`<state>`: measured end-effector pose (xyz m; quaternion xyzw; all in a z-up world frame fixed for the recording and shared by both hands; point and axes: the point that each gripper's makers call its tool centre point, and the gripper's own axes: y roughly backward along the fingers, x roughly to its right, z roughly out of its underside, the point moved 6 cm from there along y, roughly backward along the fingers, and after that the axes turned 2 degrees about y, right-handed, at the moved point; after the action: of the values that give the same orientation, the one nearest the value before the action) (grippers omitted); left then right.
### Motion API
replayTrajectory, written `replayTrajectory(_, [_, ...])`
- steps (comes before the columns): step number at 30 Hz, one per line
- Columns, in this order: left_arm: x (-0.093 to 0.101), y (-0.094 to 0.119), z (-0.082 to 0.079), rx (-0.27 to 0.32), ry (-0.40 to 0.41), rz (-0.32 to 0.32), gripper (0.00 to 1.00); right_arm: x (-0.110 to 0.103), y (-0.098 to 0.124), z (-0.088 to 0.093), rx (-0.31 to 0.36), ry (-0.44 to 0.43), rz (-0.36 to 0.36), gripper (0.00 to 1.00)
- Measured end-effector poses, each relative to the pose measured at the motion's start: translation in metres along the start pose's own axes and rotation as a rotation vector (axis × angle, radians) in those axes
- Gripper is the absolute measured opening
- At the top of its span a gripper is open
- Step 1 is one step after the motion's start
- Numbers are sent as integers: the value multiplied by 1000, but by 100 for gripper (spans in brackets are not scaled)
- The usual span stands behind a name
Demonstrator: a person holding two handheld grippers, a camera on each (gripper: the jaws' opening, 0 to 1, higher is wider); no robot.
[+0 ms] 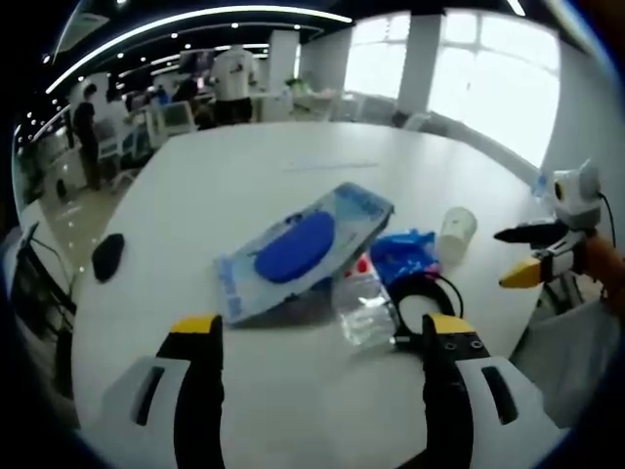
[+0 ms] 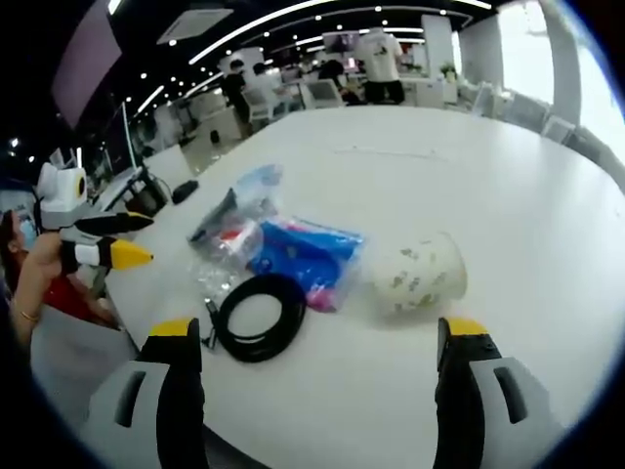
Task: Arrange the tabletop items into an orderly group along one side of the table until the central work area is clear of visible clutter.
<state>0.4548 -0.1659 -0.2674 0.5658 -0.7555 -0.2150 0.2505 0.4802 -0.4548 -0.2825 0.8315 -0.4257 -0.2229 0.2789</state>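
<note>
1. Yellow-tipped jaws of the left hand-held gripper (image 1: pixel 320 327) stand spread wide with nothing between them, hovering over bare worktop (image 1: pixel 195 186) short of the clutter.
2. Just past its right jaw, at about 1 o'clock in the left gripper view, lie a clear plastic bag (image 1: pixel 363 305) and a coiled black cable (image 1: pixel 425 293), touching or nearly so.
3. Further out, toward 12 o'clock, a flat clear pack with a blue oval insert (image 1: pixel 298 246) lies tilted over the pile, with a crumpled blue wrapper (image 1: pixel 402 252) and a tipped paper cup (image 1: pixel 456 231) to its right. A small dark object (image 1: pixel 107 254) sits well apart at 9 o'clock.
4. The right hand-held gripper (image 2: pixel 317 342) is likewise spread and empty; in its own view the cable (image 2: pixel 259 318) lies at 11 o'clock, the blue wrapper (image 2: pixel 312 256) beyond it, the cup (image 2: pixel 422 277) on its side at 1 o'clock.
5. Risks, as a judgement:
   - The cup lies on its side, so a nudge could roll it across the worktop (image 2: pixel 469 166), perhaps off the edge.
   - The cable lies near the table edge in the right gripper view; a one-strand pinch could uncoil it and drag the bag along.
   - The flat pack rests on other items, so pulling those first may slide it centreward.
   - Both grippers face the same pile and could collide.
</note>
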Motion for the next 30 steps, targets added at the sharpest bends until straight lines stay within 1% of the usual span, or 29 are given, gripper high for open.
replayTrajectory(30, [0, -1, 1, -7, 1, 8, 80, -4, -3, -1, 2, 16, -17, 99])
